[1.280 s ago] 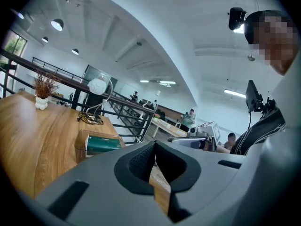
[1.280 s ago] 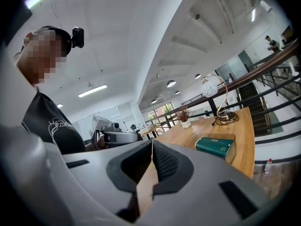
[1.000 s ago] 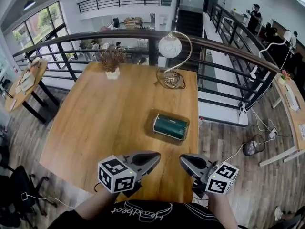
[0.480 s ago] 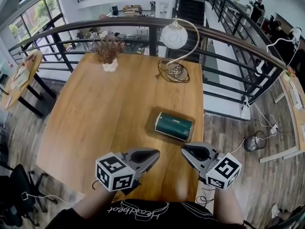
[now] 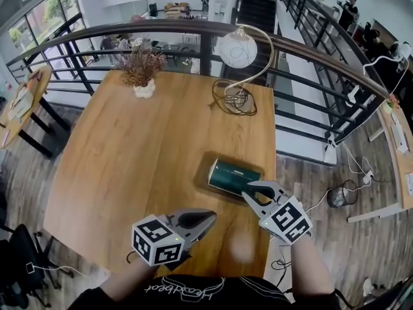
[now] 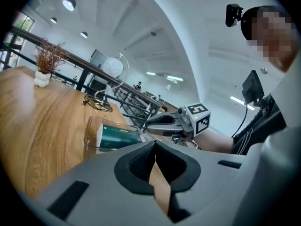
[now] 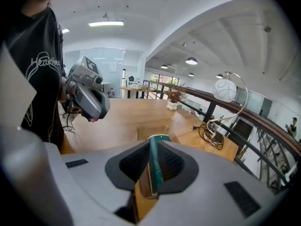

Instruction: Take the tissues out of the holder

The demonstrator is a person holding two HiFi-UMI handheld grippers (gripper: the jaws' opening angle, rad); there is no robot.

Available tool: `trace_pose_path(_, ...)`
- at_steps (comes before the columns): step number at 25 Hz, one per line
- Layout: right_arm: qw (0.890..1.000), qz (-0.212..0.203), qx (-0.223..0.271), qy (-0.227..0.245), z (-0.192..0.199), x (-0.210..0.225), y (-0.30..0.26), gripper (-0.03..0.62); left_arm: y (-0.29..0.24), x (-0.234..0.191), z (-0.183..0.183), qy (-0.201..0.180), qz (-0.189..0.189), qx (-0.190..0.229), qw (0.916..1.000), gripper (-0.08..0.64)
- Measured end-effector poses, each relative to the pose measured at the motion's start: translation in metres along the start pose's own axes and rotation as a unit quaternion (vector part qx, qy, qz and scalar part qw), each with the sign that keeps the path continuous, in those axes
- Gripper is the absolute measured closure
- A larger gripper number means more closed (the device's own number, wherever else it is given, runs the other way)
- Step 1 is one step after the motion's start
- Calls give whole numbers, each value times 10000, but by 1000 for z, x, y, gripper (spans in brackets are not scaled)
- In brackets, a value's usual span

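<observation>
A dark green tissue pack (image 5: 233, 175) lies on its side in a clear holder (image 5: 214, 165) on the wooden table (image 5: 142, 154), right of centre. My right gripper (image 5: 248, 189) is shut, with its tips just at the holder's near right corner; I cannot tell if they touch it. In the right gripper view the green pack (image 7: 159, 138) shows right beyond the closed jaws of the right gripper (image 7: 154, 147). My left gripper (image 5: 211, 217) is shut and empty, hovering over the table's near edge, apart from the holder. The left gripper view shows the tissue pack (image 6: 120, 135) and the right gripper (image 6: 146, 122) beside it.
A globe lamp (image 5: 237, 49) with a coiled wire base (image 5: 233, 102) stands at the table's far right. A dried plant in a white pot (image 5: 143, 70) sits at the far left. A dark railing (image 5: 303, 60) runs behind. The table's right edge (image 5: 270, 166) is close to the holder.
My right gripper has moved forward and left, from the near table edge up to the holder's near right corner. The left gripper has stayed near the front edge.
</observation>
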State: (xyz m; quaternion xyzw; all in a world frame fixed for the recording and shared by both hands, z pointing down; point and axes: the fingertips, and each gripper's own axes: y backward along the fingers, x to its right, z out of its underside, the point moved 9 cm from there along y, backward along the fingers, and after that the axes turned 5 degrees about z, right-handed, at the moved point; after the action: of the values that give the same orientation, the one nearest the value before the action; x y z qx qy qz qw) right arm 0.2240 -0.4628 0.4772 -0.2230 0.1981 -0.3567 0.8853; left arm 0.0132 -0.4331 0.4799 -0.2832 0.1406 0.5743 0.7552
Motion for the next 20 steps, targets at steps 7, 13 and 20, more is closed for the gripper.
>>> trace_pose_path(7, 9955, -150, -766, 530, 8, 20, -38, 372, 1, -18, 6, 228, -37, 20, 9997, 546)
trace_pose_path(13, 9849, -484, -1360, 958, 24, 33, -67, 287, 1, -24, 14, 434, 21, -7, 9991, 546)
trace_pose_path(20, 9716, -800, -1958, 1065, 26, 36, -88, 261, 8, -31, 16, 478, -58, 79, 9988, 546)
